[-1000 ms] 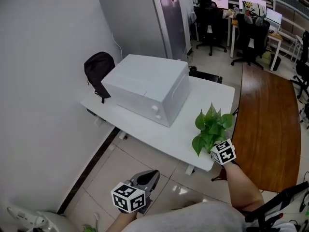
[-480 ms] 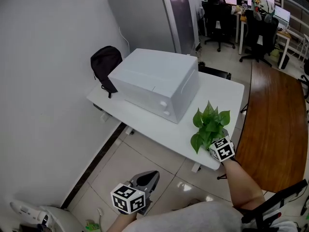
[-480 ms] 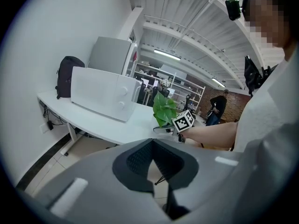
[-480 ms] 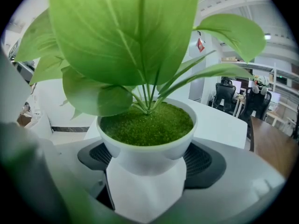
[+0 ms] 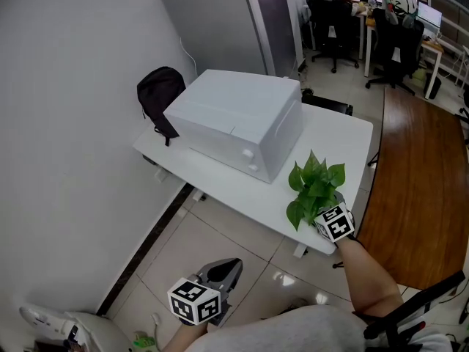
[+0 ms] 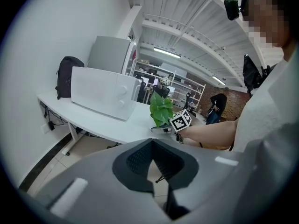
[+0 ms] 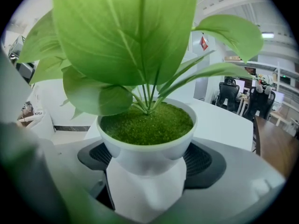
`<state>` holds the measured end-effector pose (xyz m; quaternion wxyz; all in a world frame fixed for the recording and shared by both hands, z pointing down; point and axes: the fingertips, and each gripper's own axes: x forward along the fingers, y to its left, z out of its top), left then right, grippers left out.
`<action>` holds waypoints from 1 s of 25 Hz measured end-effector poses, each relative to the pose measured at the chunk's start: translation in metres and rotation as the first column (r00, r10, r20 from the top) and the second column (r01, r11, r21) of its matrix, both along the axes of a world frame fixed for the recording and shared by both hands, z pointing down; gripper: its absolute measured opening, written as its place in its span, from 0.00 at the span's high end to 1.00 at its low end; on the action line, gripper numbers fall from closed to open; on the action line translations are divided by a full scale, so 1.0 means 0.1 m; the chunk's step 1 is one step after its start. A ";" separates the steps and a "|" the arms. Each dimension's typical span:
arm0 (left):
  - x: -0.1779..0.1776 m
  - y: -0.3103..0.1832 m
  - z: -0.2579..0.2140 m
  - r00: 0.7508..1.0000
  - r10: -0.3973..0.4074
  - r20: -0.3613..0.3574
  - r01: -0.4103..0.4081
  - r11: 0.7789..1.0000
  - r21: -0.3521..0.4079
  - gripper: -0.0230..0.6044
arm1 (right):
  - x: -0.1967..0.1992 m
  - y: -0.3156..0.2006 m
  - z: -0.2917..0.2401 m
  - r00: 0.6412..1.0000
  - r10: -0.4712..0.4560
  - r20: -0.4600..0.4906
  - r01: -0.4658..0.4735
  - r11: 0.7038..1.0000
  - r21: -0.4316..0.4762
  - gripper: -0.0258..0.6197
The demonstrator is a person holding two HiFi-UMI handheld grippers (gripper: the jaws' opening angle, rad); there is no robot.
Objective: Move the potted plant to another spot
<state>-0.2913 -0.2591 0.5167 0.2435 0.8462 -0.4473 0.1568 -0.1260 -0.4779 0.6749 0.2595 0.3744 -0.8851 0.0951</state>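
The potted plant, green leaves in a small white pot, is at the near right corner of the white table. My right gripper is shut on the pot. In the right gripper view the dark pads press its sides and the leaves fill the top. Whether the pot rests on the table is hidden. My left gripper hangs low over the tiled floor, short of the table, shut and empty. From the left gripper view the plant shows beyond its jaws.
A white microwave-like box takes up the table's left middle. A black backpack leans at the table's far left end by the wall. A grey fridge stands behind. A brown wooden table lies to the right, with office chairs beyond.
My right gripper has shifted a little with the plant near the table's front corner and sunk slightly. The left gripper has stayed low in the same place.
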 end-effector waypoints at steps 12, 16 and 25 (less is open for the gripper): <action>0.01 -0.03 0.03 1.000 0.011 -0.002 -0.011 1.000 -0.005 0.97 | -0.03 0.02 0.09 1.000 -0.002 0.009 0.002 1.000 -0.026 0.24; 0.03 -0.04 0.03 1.000 0.018 -0.002 -0.018 1.000 -0.005 0.97 | -0.03 0.02 0.09 1.000 0.001 0.010 0.000 1.000 -0.022 0.24; 0.07 -0.04 0.07 0.999 0.042 -0.005 -0.042 0.999 -0.017 0.97 | -0.04 0.04 0.10 1.000 -0.010 0.017 0.010 1.000 -0.022 0.24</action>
